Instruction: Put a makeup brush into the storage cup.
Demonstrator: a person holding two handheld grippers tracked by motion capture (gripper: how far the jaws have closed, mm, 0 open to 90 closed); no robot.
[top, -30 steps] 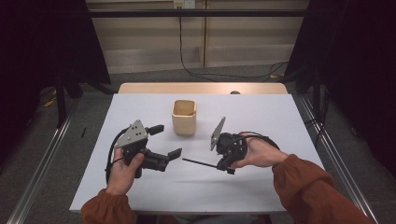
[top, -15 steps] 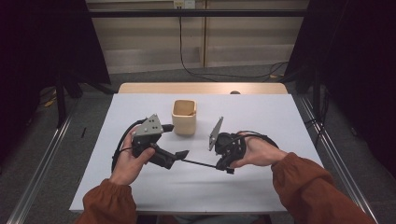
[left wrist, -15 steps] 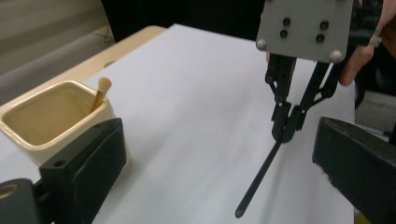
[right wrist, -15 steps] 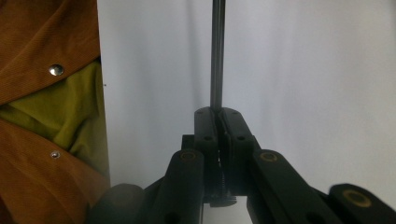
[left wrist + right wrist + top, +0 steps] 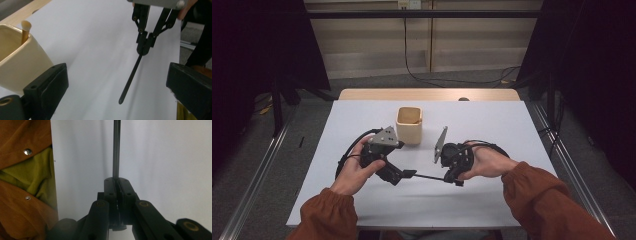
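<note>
My right gripper [image 5: 455,178] lies low over the white table [image 5: 517,125], shut on one end of a thin black rod [image 5: 429,177]. The rod [image 5: 116,147] runs straight out from the closed pads [image 5: 111,185]. My left gripper [image 5: 406,175] faces it from the left, open. In the left gripper view the rod [image 5: 131,76] slopes down from the right gripper [image 5: 145,47], and its free tip lies between my wide jaws, touching neither. A cream square cup [image 5: 409,130] stands just behind the left gripper.
A wooden stick [image 5: 25,30] leans inside the cup [image 5: 17,62]. A rust-coloured sleeve [image 5: 25,170] over green cloth lies close beside the right gripper. Bare white tabletop stretches to the right and front; the wooden edge [image 5: 427,94] runs along the back.
My left gripper has moved right and a little up, from the left part of the table to the rod's free end. The right gripper and rod have stayed put.
</note>
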